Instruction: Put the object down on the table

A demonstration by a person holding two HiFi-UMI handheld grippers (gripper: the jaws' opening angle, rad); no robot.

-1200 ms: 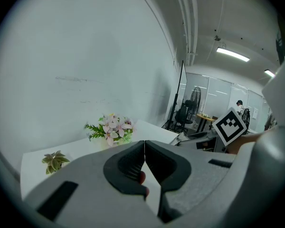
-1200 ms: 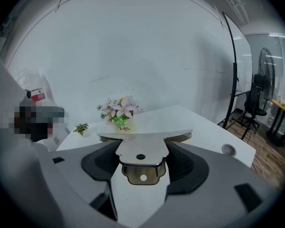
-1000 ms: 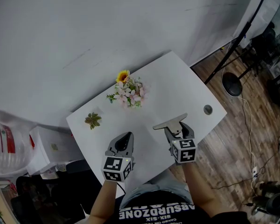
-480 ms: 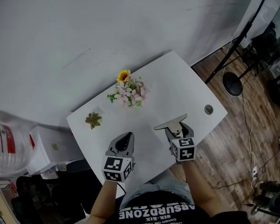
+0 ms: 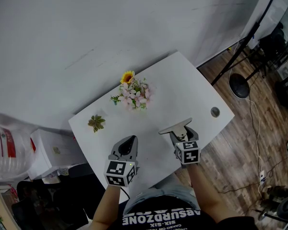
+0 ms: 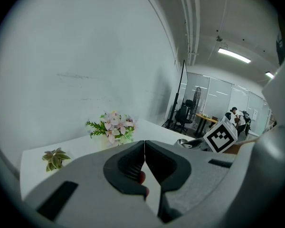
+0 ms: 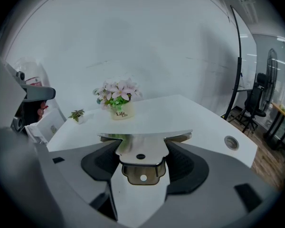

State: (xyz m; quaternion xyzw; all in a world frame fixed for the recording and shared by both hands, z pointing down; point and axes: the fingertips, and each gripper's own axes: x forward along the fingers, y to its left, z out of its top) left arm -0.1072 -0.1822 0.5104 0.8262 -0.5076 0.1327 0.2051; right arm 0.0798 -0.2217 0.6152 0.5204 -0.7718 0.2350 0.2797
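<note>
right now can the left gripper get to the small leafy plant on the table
Probably yes: the left gripper is shut and empty, and only bare table lies between it and the small leafy plant.

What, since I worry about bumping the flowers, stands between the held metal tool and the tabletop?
Nothing visible does. The metal tool in the right tongs is over bare table; the flower pot and the small plant stand farther back, and the round grommet lies off to the right.

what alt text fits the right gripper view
The right hand-held gripper is shut on a flat shiny metal tool, its wide edge pointing forward above a white table. Beyond stand a pot of pink flowers and a small leafy plant.
</note>
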